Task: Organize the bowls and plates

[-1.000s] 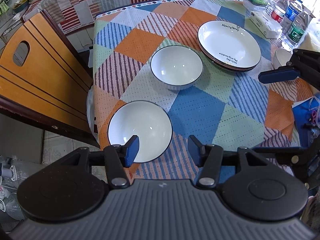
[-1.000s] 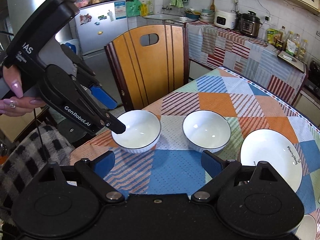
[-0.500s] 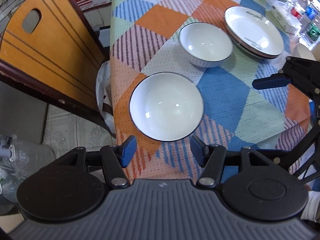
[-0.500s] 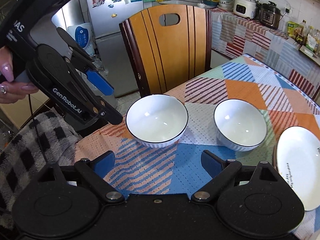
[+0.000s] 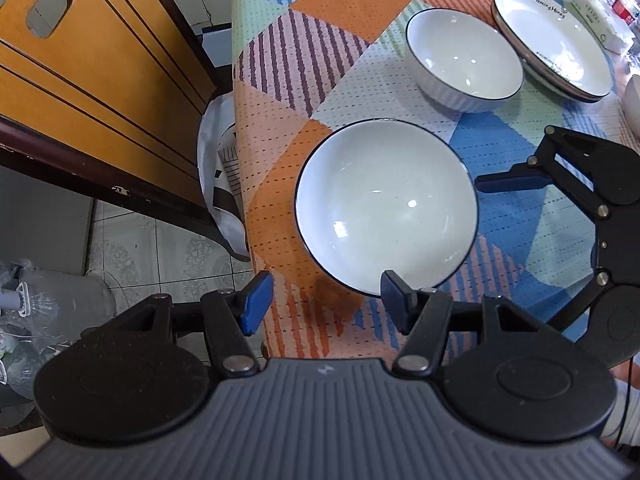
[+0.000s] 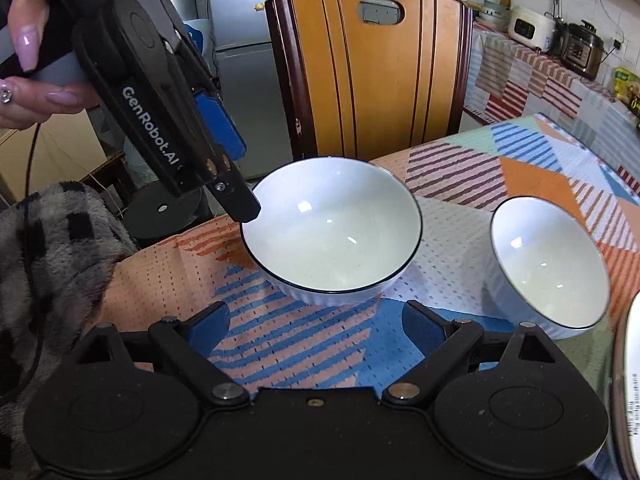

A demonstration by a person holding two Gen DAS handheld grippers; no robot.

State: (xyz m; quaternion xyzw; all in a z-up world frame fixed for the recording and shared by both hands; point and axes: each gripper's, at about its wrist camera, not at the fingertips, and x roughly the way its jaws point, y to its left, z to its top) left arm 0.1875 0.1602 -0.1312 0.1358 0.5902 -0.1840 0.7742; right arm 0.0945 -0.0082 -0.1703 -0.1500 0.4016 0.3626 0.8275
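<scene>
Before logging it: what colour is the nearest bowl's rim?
Dark, near-black line on the white nearest bowl; left wrist view.

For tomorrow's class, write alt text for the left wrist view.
The open left gripper hovers at the near rim of a white bowl on a patchwork tablecloth. Beyond sit a second bowl and stacked plates; the right gripper is alongside.

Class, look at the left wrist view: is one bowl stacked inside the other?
No, the near bowl and the far bowl sit apart on the tablecloth.
</scene>
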